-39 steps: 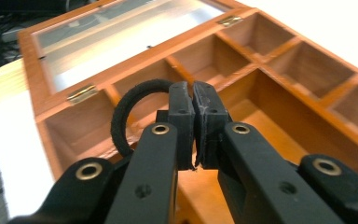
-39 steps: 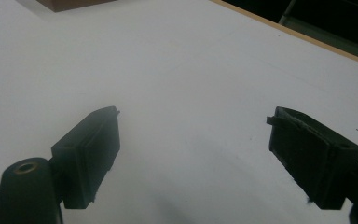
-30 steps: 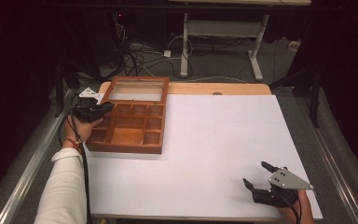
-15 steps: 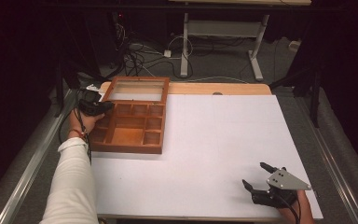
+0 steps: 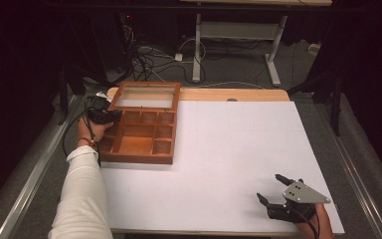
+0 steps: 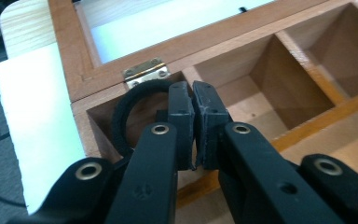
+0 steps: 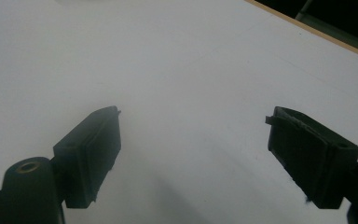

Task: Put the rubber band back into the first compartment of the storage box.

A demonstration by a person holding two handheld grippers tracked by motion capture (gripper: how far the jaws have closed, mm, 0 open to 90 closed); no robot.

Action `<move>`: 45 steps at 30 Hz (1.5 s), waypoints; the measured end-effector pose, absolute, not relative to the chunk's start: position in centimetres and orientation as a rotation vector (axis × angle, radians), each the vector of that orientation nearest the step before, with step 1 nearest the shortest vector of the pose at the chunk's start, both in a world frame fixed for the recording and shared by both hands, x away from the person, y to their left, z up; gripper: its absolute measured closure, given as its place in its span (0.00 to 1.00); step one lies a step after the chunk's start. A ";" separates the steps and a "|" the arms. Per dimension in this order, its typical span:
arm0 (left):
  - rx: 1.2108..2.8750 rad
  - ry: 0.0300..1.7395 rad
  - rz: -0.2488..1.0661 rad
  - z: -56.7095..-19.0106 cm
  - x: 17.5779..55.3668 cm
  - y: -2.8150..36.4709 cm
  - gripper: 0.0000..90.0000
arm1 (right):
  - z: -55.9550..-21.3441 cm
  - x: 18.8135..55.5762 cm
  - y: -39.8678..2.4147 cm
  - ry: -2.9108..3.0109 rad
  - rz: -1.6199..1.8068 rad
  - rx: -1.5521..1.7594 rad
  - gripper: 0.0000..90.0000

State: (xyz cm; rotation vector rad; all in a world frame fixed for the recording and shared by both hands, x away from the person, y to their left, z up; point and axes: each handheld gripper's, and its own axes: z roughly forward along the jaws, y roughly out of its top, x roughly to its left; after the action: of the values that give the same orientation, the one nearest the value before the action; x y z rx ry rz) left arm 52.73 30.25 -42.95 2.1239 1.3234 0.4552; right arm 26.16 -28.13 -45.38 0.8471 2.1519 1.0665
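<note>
Your left gripper's (image 6: 193,93) fingers (image 6: 179,105) are pressed together on a black elastic hair tie (image 6: 121,119), its loop hanging to their left, over the corner compartment of the wooden compartment box (image 5: 144,137) by the brass hinge (image 6: 145,72). Ring plane roughly upright. Right gripper (image 7: 193,154) idles wide open, holding nothing, over the white table (image 5: 238,149), well apart; left is nearer. No readable writing.

— Any legible text, labels, brands or numbers on the wooden box (image 5: 142,130) or the white table (image 5: 238,149)?
— None legible. A small moulded mark on one black jaw arm, too small to read.
</note>
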 end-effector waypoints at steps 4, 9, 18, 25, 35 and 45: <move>2.128 1.338 0.481 -42.9 52.9 30.0 0.92 | -45.3 26.0 -28.2 2.147 1.073 0.844 0.20; 2.113 1.365 0.535 -42.7 52.7 30.0 0.79 | -45.3 26.1 -28.1 2.153 1.068 0.839 0.20; 2.077 1.335 0.638 -41.8 51.3 29.8 0.47 | -45.5 26.3 -28.0 2.163 1.074 0.836 0.20; 2.053 1.249 0.679 -41.1 49.8 29.1 0.27 | -45.6 26.4 -27.8 2.167 1.075 0.835 0.20; 2.035 1.092 0.739 -40.2 47.1 27.0 0.21 | -45.6 26.4 -27.8 2.154 1.070 0.859 0.20; 2.014 0.970 0.802 -39.4 44.4 25.3 0.19 | -45.5 26.3 -27.6 2.155 1.068 0.852 0.20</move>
State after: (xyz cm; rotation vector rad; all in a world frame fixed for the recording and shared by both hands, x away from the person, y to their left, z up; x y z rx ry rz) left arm 44.37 25.29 -39.44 2.0143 0.9702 0.8024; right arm 26.33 -27.63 -45.52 0.8519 2.1554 1.0682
